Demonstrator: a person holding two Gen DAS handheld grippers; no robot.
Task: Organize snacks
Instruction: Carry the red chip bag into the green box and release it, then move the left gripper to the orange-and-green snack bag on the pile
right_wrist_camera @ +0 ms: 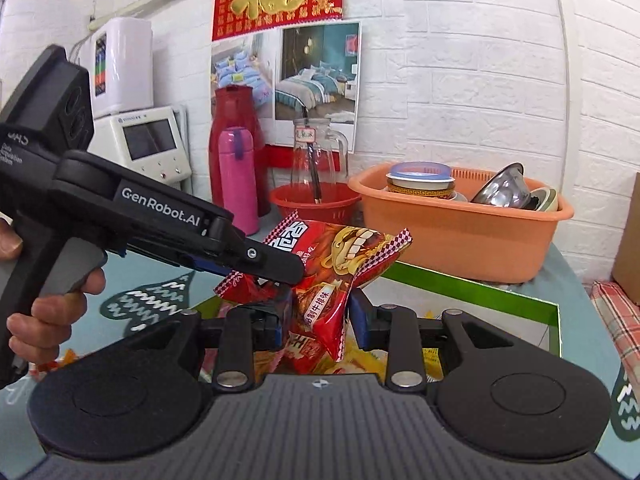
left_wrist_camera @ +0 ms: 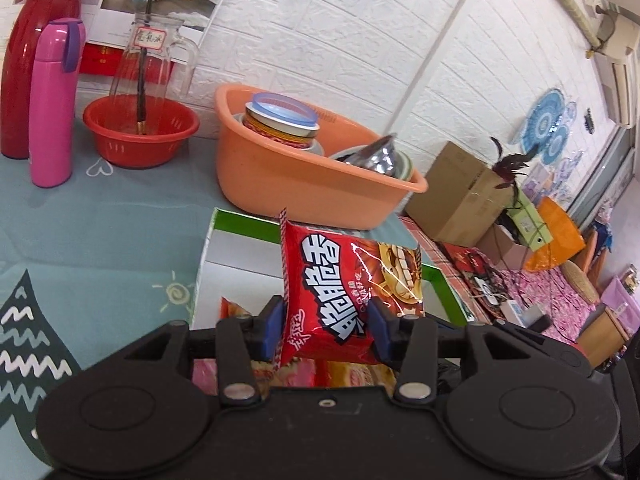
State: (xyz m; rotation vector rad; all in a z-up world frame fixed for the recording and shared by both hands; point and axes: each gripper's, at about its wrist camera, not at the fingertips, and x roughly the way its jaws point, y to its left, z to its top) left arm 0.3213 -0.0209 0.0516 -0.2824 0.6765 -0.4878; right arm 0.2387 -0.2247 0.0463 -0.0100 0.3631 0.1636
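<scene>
The left gripper (left_wrist_camera: 327,326) is clamped on a red snack bag (left_wrist_camera: 344,296): its blue pads (left_wrist_camera: 273,326) press on both sides of the bag's lower half, and the bag stands upright between them. It hangs over a green-edged box (left_wrist_camera: 240,240), just in front of the orange tub (left_wrist_camera: 280,172). More snack packets (left_wrist_camera: 352,374) lie in the box under the bag.

From the right wrist, the right gripper (right_wrist_camera: 318,322) also holds a red snack bag (right_wrist_camera: 324,312), its pads (right_wrist_camera: 358,320) pinching the crumpled lower part. A second red bag (right_wrist_camera: 356,252) sits just above it, held by the left gripper (right_wrist_camera: 292,276), which comes in from the left with a hand (right_wrist_camera: 52,304) round its grey handle. Both bags hang over the box (right_wrist_camera: 472,294), in front of the tub (right_wrist_camera: 460,240); whether the two bags touch is hard to tell.

The tub holds a lidded bowl (right_wrist_camera: 420,184) and a steel bowl (right_wrist_camera: 502,192). To the left of the tub stands a red basket (right_wrist_camera: 316,204) with a glass jug (right_wrist_camera: 316,152) in it, then a pink flask (right_wrist_camera: 236,176) and a red thermos (right_wrist_camera: 234,132) further left. Everything rests on a blue patterned tablecloth (left_wrist_camera: 100,232)
</scene>
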